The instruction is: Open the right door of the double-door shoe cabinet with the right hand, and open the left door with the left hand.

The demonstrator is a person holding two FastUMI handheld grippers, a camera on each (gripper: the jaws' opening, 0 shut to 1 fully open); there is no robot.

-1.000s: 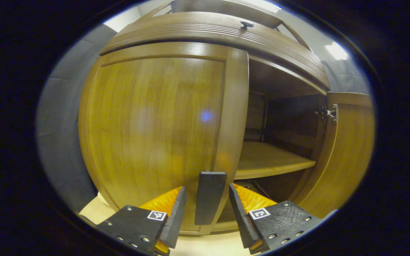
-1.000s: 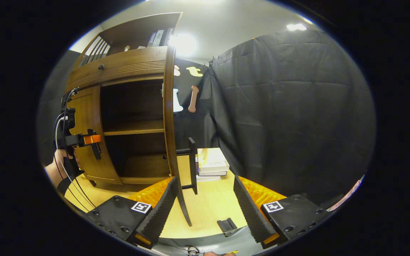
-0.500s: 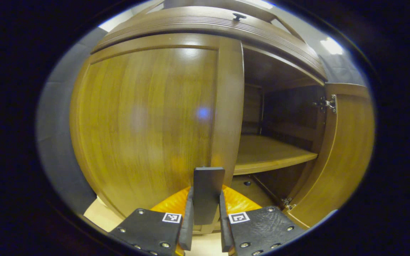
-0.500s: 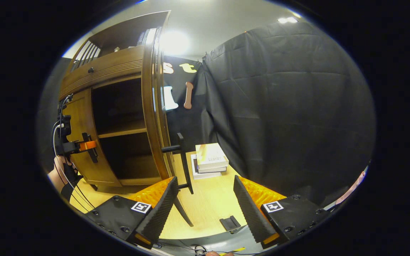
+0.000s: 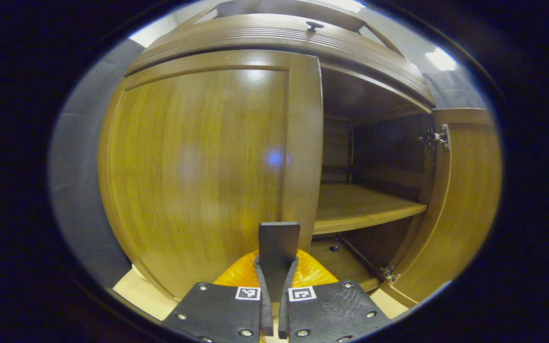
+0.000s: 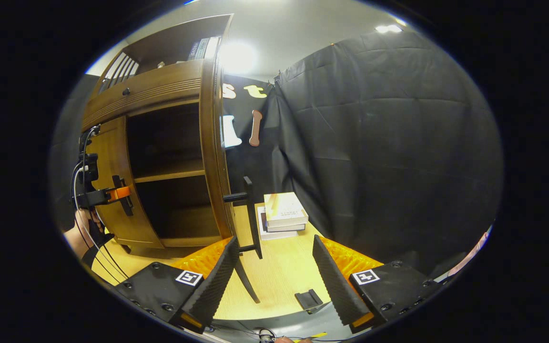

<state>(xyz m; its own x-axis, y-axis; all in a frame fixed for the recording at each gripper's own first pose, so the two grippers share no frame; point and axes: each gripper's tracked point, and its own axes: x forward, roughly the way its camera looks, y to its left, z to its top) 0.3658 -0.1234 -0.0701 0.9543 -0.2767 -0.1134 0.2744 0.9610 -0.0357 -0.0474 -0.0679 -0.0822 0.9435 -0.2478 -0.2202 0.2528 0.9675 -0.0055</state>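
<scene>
We hold left gripper [image 5: 274, 305] clamped on left door handle [image 5: 278, 247]; handle stands vertical, straight ahead between fingers. Left door [image 5: 198, 176] shut, hinges at far left, so pull comes toward us. Right gripper [image 6: 274, 281] wide, empty; right door [image 6: 215, 157] open, edge-on.

1. I can read no words, brands or numbers anywhere.
2. The book [image 6: 284, 211] lying topmost on the stack carries print on its cover, too small for me to make out.
3. Spines of the books on the cabinet's top shelf [image 6: 203, 47] show marks, blurred beyond reading.
</scene>
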